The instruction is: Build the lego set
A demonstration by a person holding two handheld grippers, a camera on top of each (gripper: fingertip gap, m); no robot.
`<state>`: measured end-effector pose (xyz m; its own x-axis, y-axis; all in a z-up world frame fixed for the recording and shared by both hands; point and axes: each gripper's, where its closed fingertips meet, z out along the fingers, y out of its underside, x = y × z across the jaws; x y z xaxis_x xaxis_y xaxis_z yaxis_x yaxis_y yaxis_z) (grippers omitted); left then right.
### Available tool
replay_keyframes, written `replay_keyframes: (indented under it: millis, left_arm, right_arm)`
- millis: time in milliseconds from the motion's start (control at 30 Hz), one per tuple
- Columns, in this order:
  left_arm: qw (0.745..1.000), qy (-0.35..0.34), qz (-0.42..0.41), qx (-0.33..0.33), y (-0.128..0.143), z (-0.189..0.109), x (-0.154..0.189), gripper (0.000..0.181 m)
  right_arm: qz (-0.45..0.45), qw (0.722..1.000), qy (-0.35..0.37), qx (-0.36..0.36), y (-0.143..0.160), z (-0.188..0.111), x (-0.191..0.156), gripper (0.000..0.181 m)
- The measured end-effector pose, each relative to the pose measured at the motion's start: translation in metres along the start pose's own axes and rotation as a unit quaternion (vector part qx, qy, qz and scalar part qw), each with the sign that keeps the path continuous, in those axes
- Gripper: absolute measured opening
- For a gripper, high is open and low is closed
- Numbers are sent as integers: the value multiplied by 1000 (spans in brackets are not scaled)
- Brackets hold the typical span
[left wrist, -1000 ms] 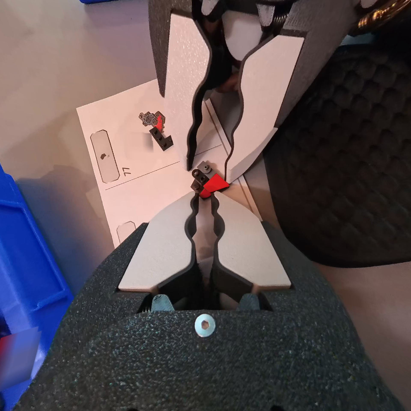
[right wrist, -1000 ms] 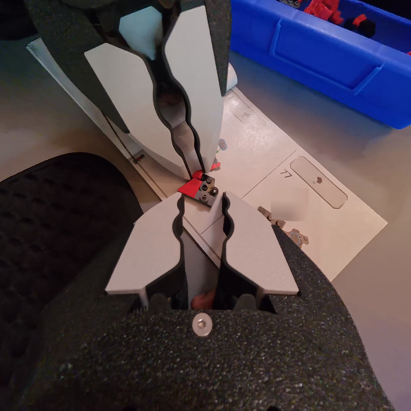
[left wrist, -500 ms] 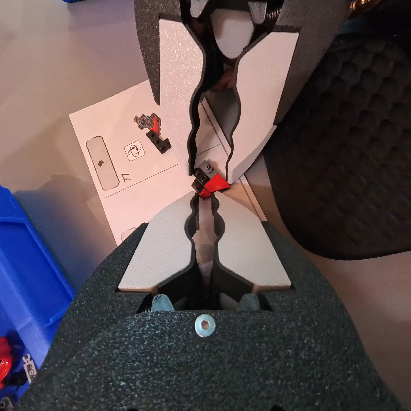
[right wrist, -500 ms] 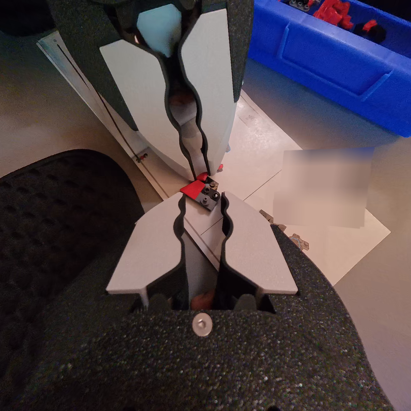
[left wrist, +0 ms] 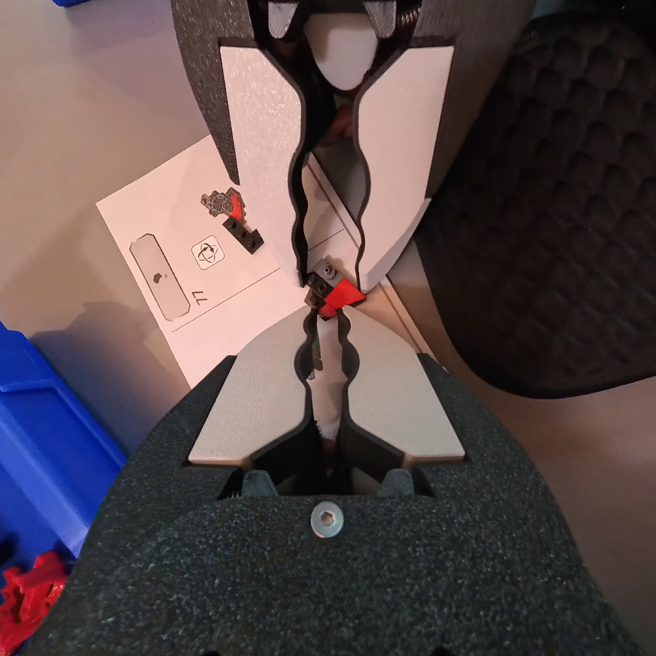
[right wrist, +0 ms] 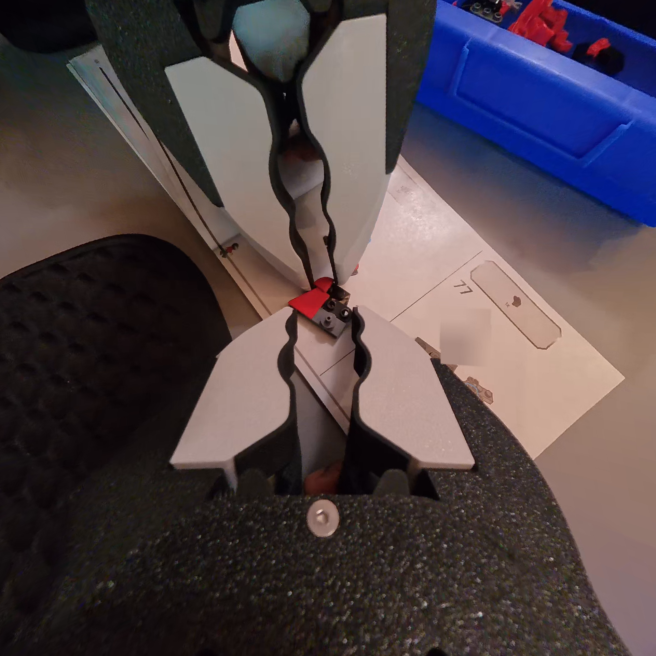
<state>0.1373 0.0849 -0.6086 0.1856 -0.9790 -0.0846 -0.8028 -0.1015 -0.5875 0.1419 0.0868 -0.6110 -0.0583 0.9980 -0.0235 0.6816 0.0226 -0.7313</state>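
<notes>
Two grippers meet tip to tip over a small red, black and grey lego assembly (left wrist: 332, 293), frame centre.

Left gripper (left wrist: 326, 312) pinches narrow on the assembly's red end. Right gripper (right wrist: 321, 312) brackets the grey end, gap wider; true contact unclear. Assembly underside hidden. Instruction sheet (left wrist: 167, 220) beneath, partly covered by fingers. Blue bin (right wrist: 532, 92) upper right, cut off; red pieces (right wrist: 536, 25) inside hard to make out. Black textured object (left wrist: 553, 213) on the right, cropped.

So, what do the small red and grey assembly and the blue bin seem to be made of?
The small assembly, held in the left claw, looks like hard moulded plastic: glossy red slopes, matte dark grey plate with round studs. The blue bin also looks like moulded plastic, smooth with a slight sheen and a raised rib on its wall.
</notes>
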Motion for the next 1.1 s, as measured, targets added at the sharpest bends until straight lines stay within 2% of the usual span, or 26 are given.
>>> replay_keyframes:
  millis: [1100]
  left_arm:
    - [1000,21,-6,-5,-3,-5,-2,16]
  right_arm:
    - [0,1000,-1,6,0,0,0,29]
